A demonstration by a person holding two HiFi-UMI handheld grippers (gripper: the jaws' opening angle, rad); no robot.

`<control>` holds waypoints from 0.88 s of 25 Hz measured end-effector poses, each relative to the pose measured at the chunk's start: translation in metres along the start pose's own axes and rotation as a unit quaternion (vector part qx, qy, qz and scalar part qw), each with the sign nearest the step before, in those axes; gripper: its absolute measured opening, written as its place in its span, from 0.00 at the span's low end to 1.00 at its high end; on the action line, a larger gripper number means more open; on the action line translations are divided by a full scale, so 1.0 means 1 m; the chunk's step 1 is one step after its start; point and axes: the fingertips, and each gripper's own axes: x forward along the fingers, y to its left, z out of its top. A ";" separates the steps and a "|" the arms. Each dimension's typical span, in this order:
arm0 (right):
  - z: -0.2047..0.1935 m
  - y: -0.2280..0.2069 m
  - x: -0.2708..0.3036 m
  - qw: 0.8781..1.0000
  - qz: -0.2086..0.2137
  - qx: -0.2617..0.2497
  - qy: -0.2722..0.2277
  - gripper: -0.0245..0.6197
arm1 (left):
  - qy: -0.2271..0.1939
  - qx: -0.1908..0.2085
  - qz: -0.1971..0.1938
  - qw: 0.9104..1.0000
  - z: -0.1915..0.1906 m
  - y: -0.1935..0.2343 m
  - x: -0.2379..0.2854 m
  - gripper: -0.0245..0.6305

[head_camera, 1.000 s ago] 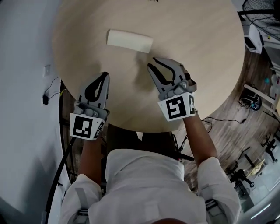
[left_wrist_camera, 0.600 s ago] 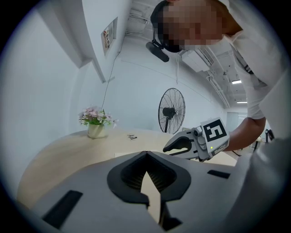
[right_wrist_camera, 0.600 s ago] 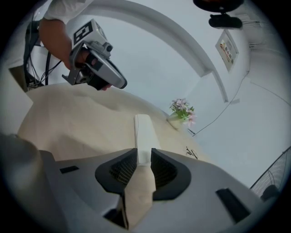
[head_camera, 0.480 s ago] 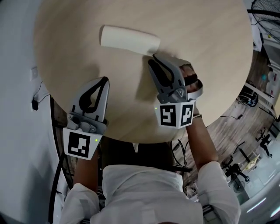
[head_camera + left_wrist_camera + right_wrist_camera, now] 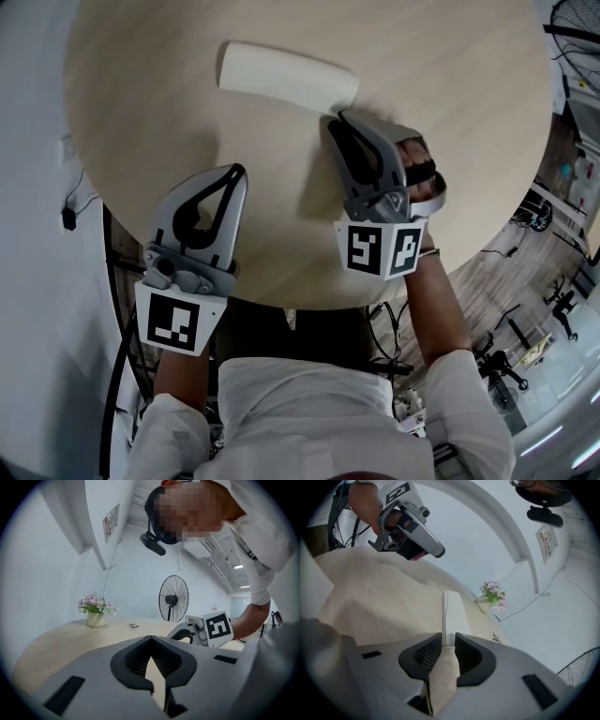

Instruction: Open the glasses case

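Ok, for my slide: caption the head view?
Right tongs at one end of the case on the table; left tongs idle nearby.

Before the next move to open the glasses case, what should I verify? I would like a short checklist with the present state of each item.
1. Glasses case lies closed on the table: ok.
2. Right tongs aimed at the case's end: ok, it sits straight ahead of the gap.
3. Right tongs gripping the case: cannot tell; jaws slightly apart, case end at their tips.
4. Left tongs ready to steady the case: not ok; shut and apart from it.
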 end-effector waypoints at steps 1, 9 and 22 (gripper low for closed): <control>0.000 0.000 0.000 1.000 0.000 0.000 0.002 0.18 | -0.001 -0.001 0.000 1.000 0.001 -0.001 -0.001 0.06; -0.001 0.003 0.000 1.000 -0.006 -0.005 0.010 0.15 | -0.003 0.001 -0.004 1.000 -0.003 -0.008 -0.010 0.06; 0.001 0.004 0.001 1.000 -0.007 -0.006 0.009 0.12 | -0.008 0.002 -0.011 1.000 -0.001 -0.007 -0.009 0.06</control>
